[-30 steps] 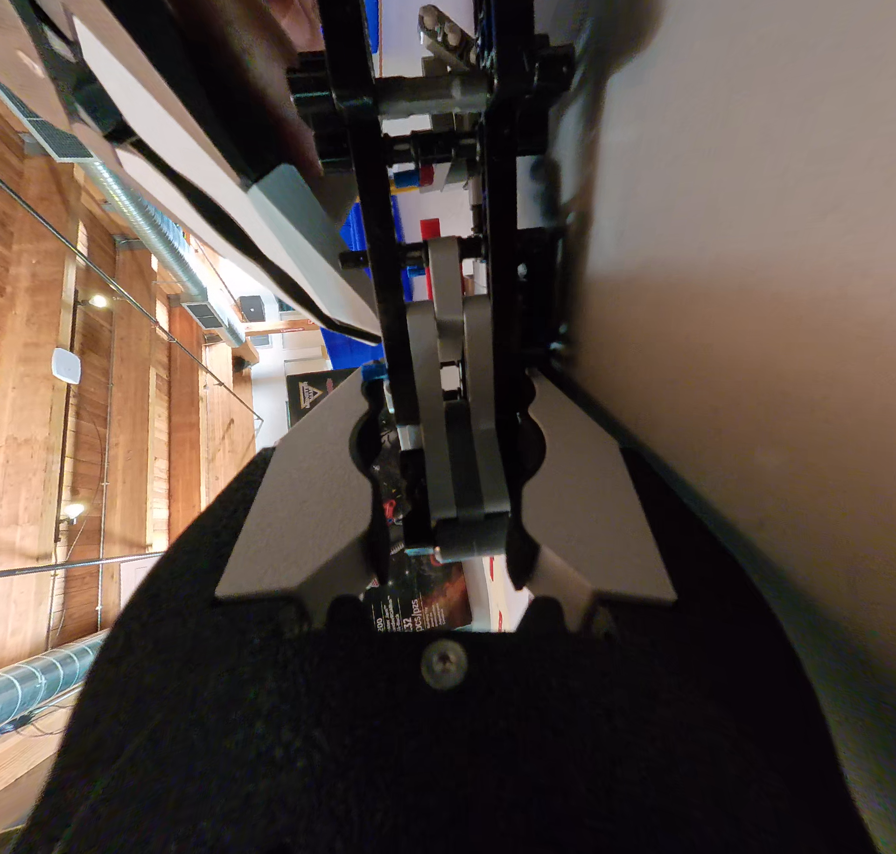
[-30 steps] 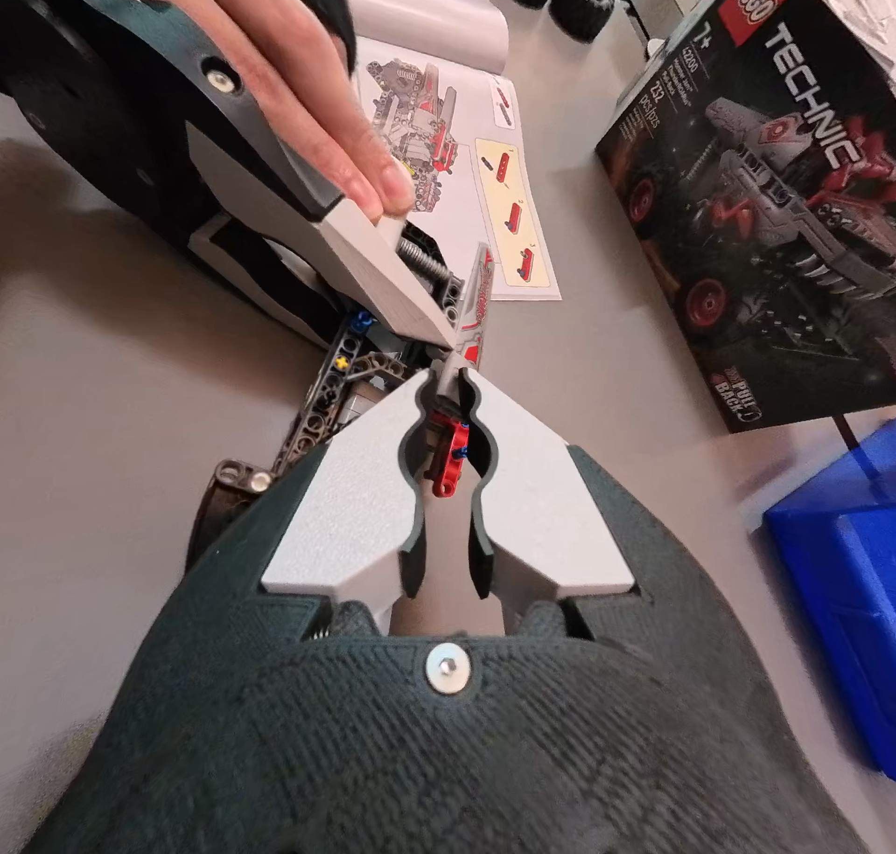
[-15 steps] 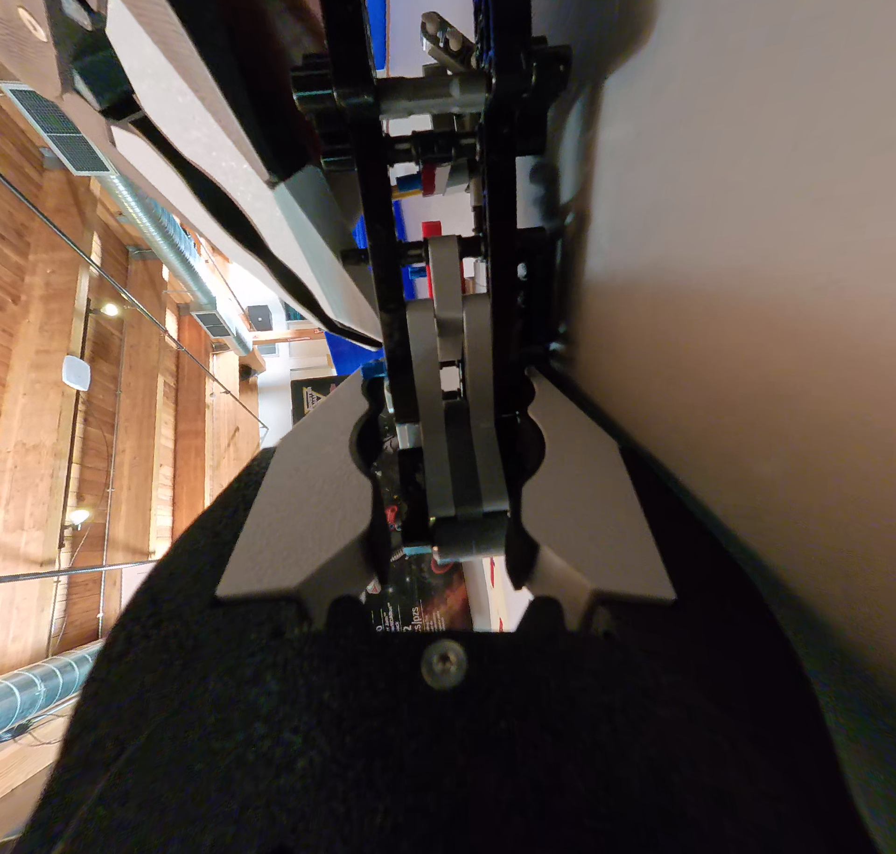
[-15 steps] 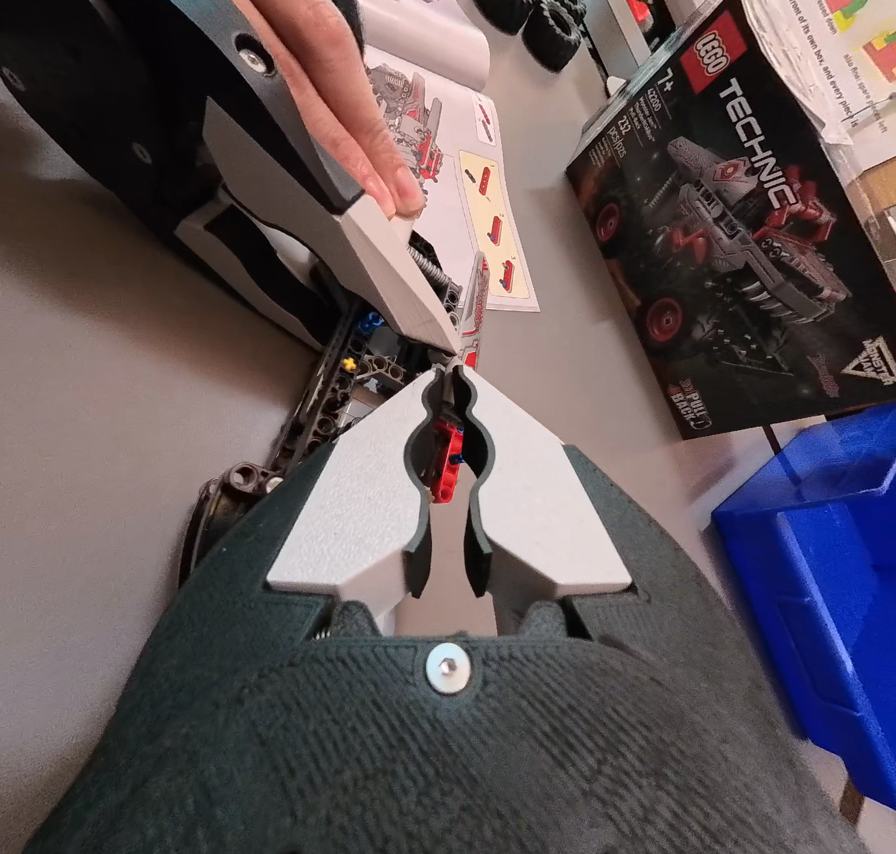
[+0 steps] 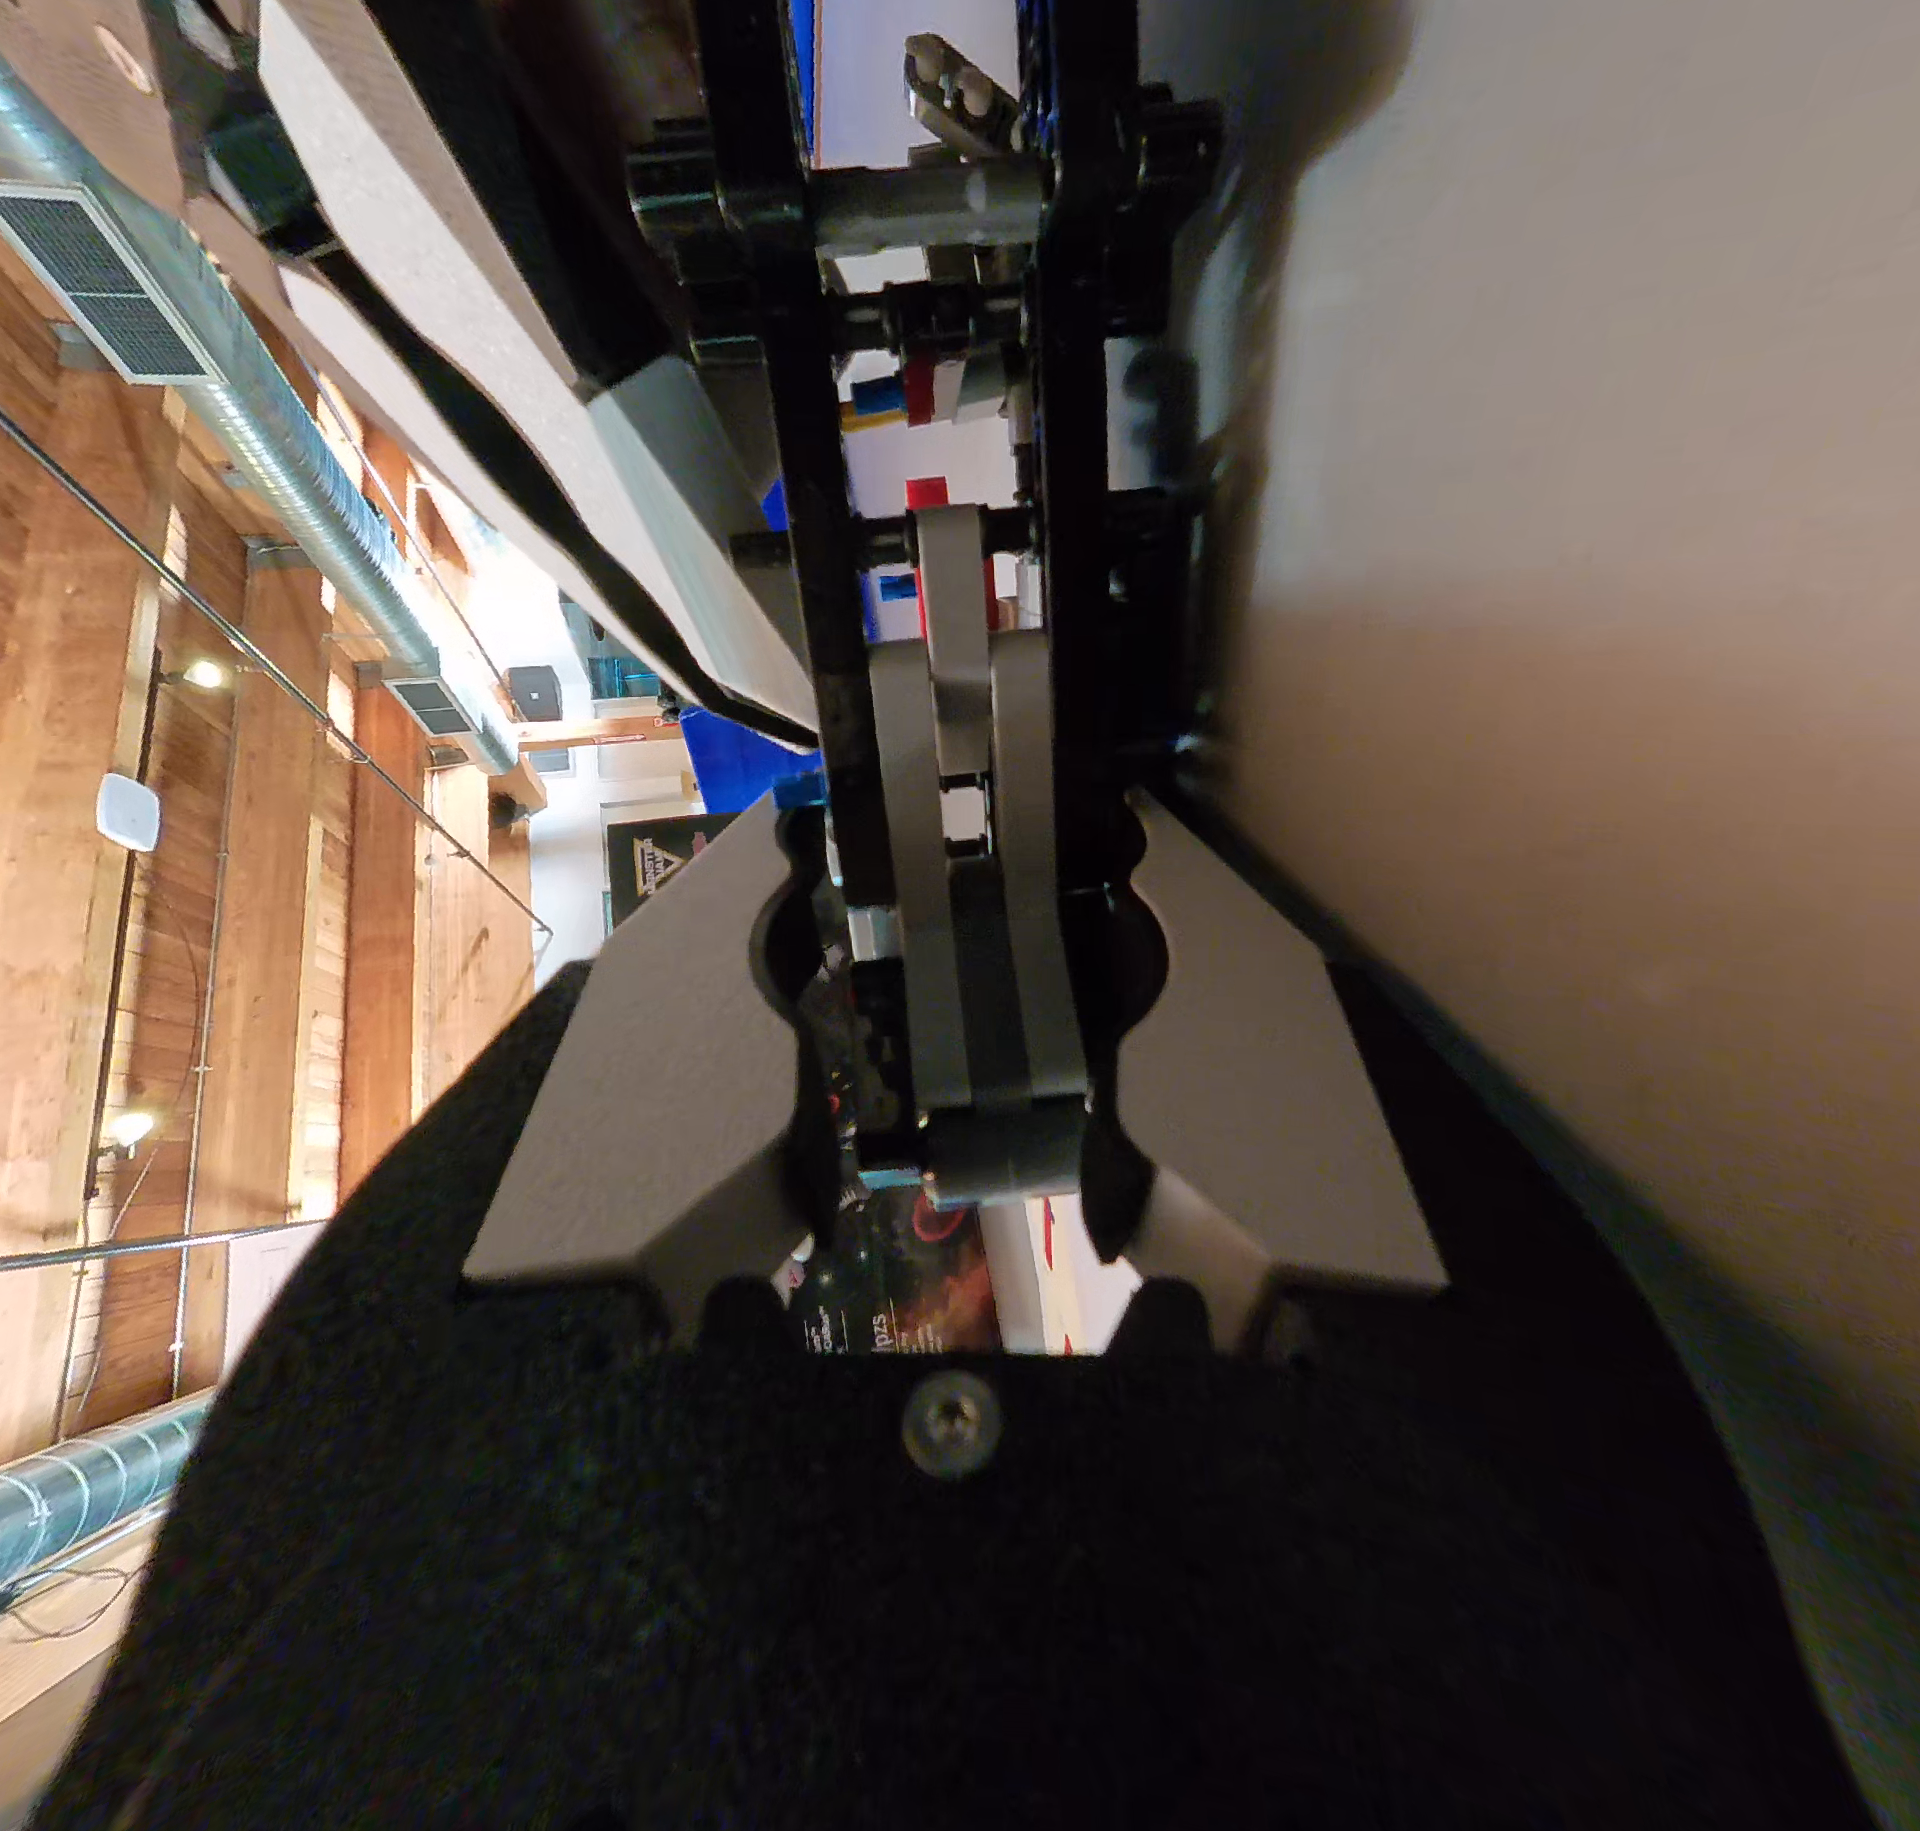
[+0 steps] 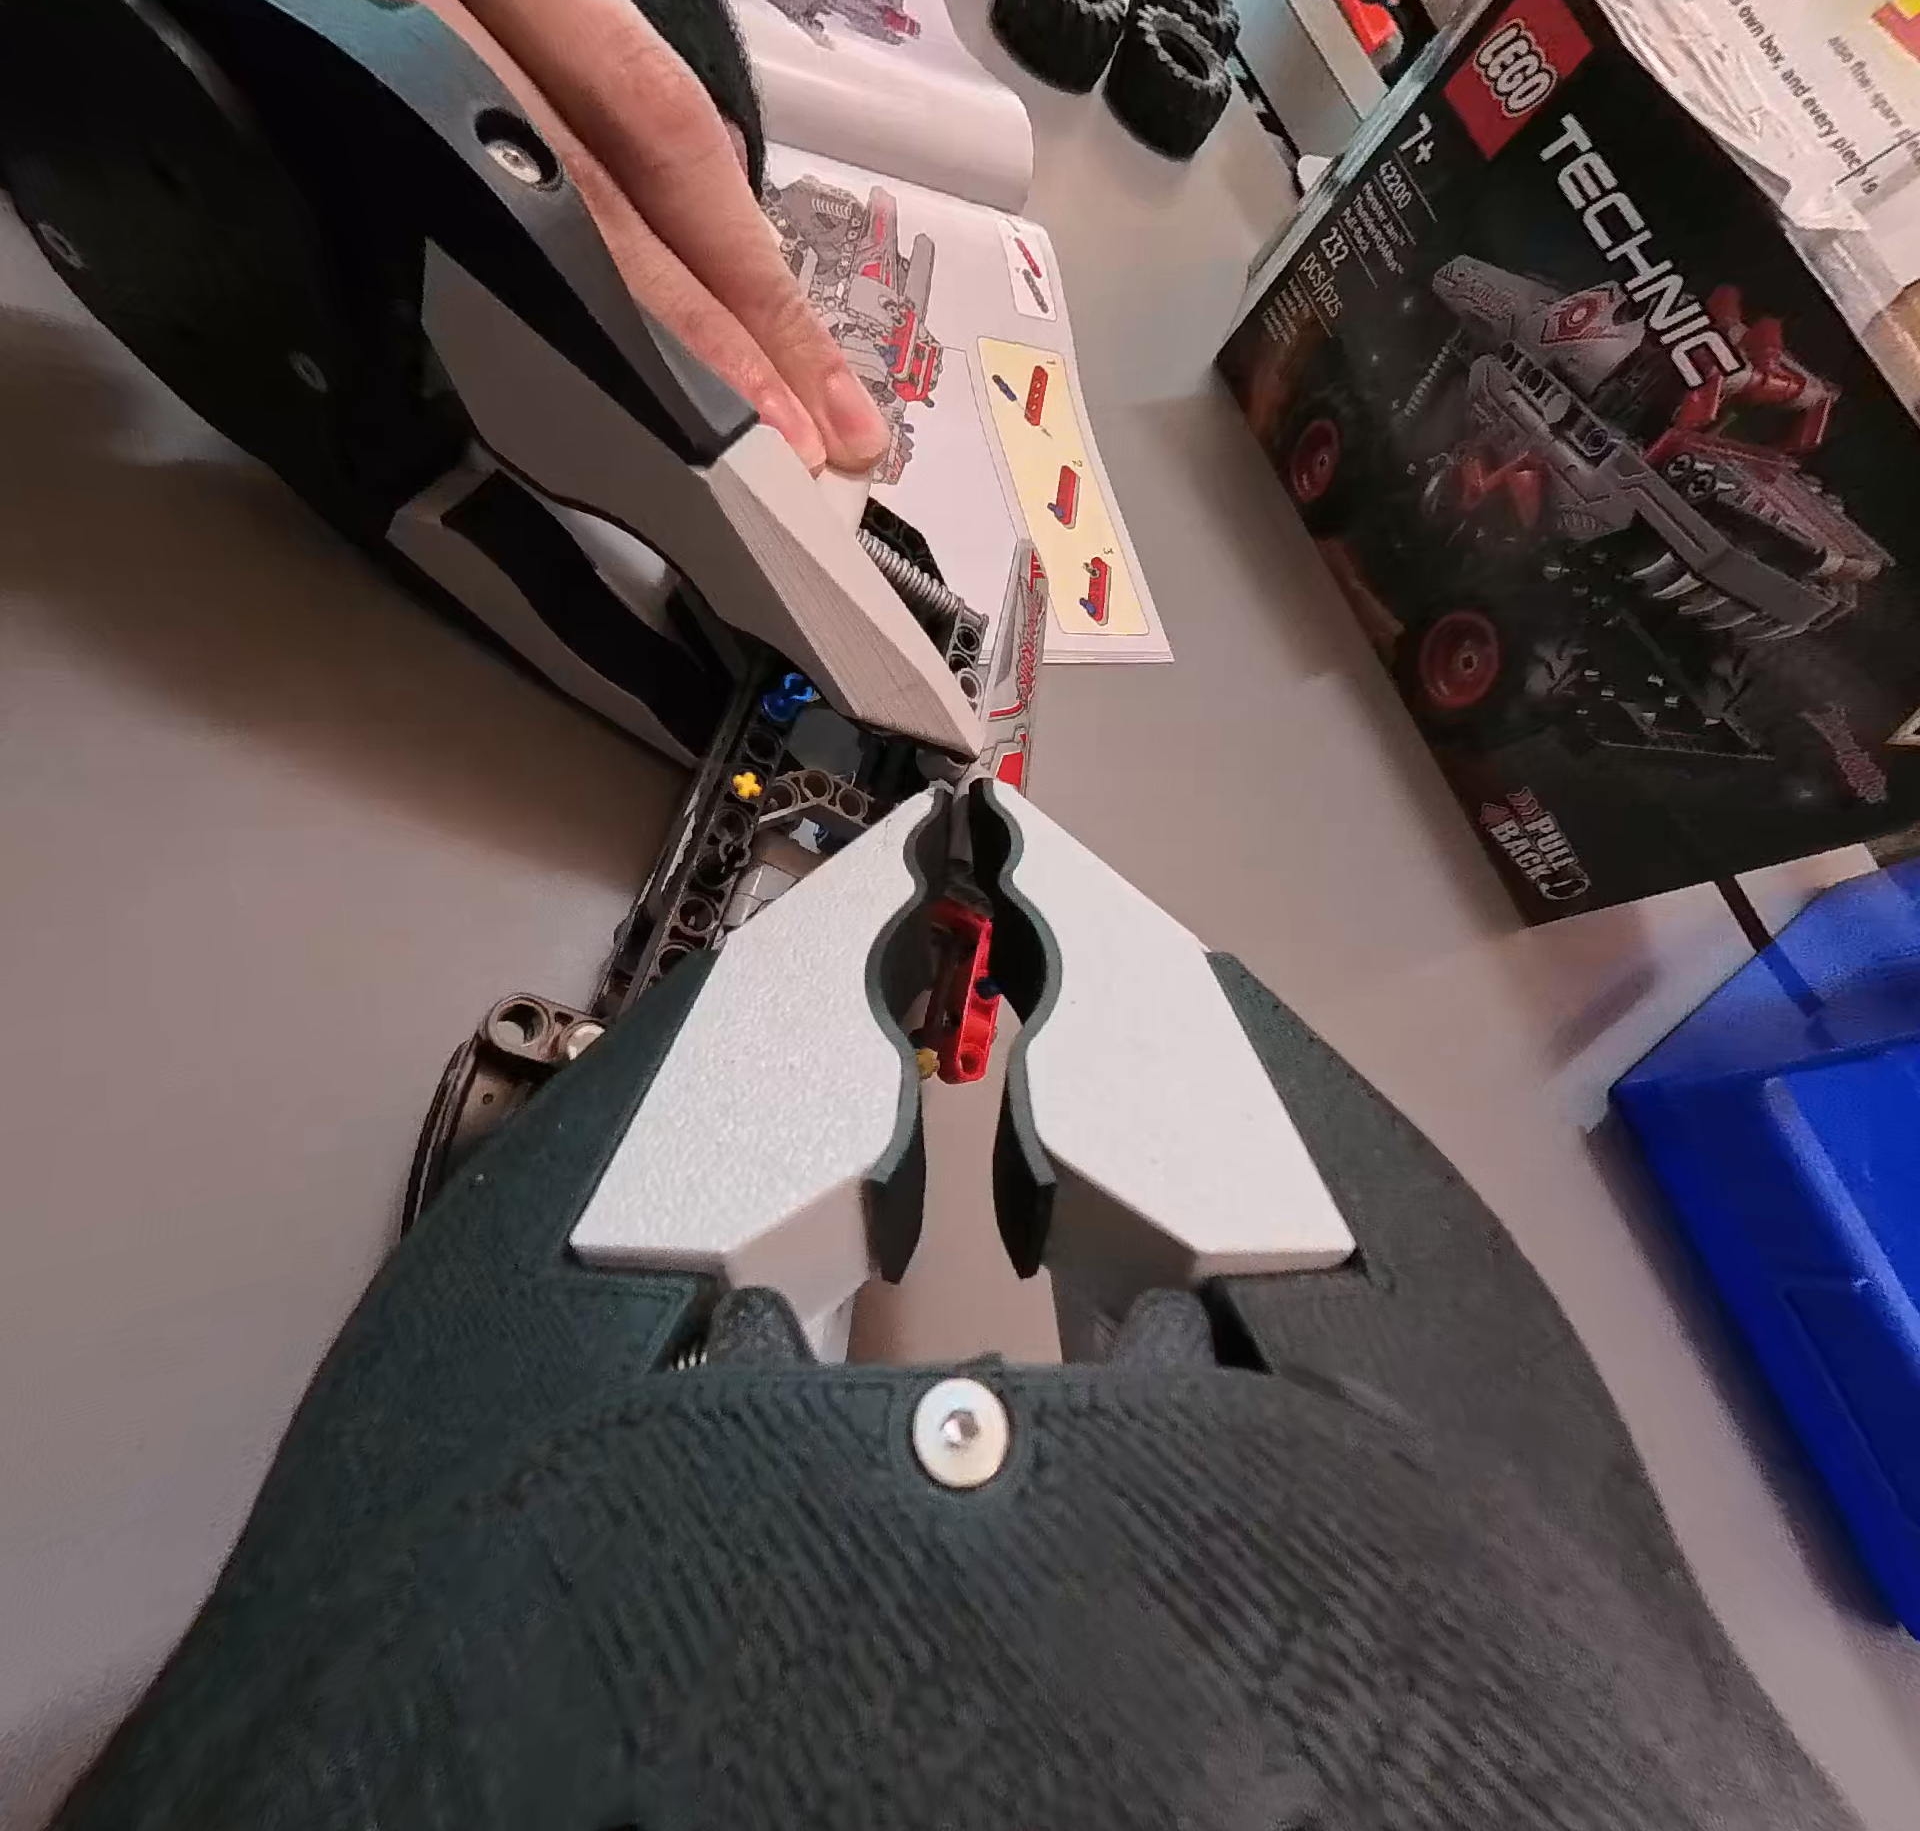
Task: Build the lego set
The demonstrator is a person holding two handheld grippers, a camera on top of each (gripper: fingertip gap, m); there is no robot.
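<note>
The partly built lego model (image 5: pixel 966 908), black beams with grey links, sits between my left gripper's (image 5: pixel 961 831) jaws, which are shut on it. It lies on its side against the grey table (image 5: pixel 1558 638). In the right wrist view the model's black beam (image 6: pixel 727 825) and its white and red side panel (image 6: pixel 1013 659) show under the left gripper's fingers (image 6: pixel 810 576), where a person's hand (image 6: pixel 665 223) rests. My right gripper (image 6: pixel 963 799) is shut on a small red piece (image 6: pixel 961 992) with a blue pin, its tips touching the model's side.
An open instruction booklet (image 6: pixel 935 254) lies beyond the model. The dark set box (image 6: pixel 1610 451) stands to the right, black tyres (image 6: pixel 1112 15) at the back, and a blue bin (image 6: pixel 1787 1210) at the right edge. Bare grey table (image 6: pixel 260 846) lies to the left.
My right gripper has tilted and pressed a little closer against the model's side with the red piece. My left gripper keeps its hold on the model.
</note>
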